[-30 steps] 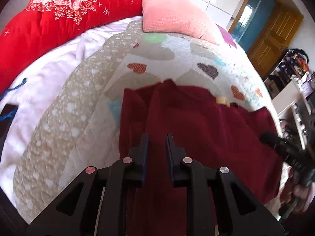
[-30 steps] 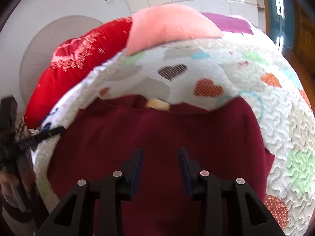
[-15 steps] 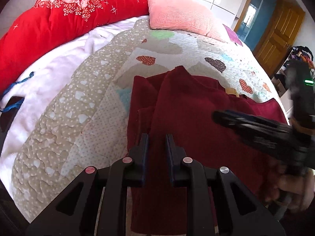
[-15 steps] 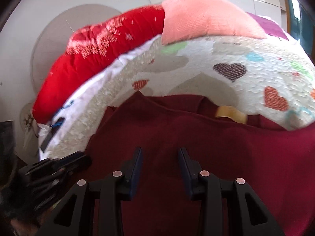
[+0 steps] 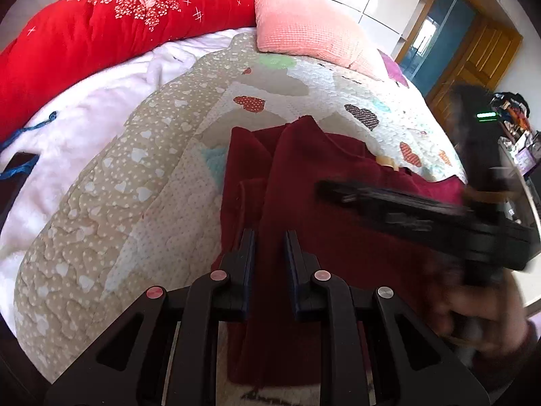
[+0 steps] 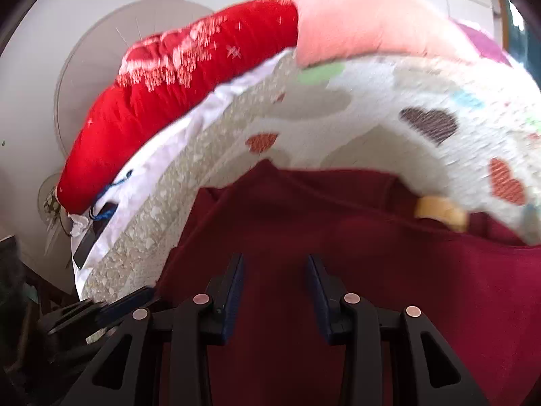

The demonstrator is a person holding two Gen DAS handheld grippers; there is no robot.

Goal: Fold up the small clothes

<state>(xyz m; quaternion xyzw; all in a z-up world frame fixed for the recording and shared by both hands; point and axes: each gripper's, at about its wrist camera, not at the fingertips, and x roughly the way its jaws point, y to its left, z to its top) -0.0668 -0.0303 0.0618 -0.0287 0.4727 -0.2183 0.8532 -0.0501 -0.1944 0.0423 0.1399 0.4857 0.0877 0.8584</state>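
Dark red knit garment, left side folded inward, yellow neck label showing; left gripper pinches its fold; right gripper just opening, spread above it.

A dark red garment lies on the heart-patterned quilt, its left side folded over. The left gripper is above the garment's near part, its jaws narrow; whether cloth is pinched is not clear. The right gripper, blurred, reaches over the garment's right side. A pink pillow lies beyond the garment.
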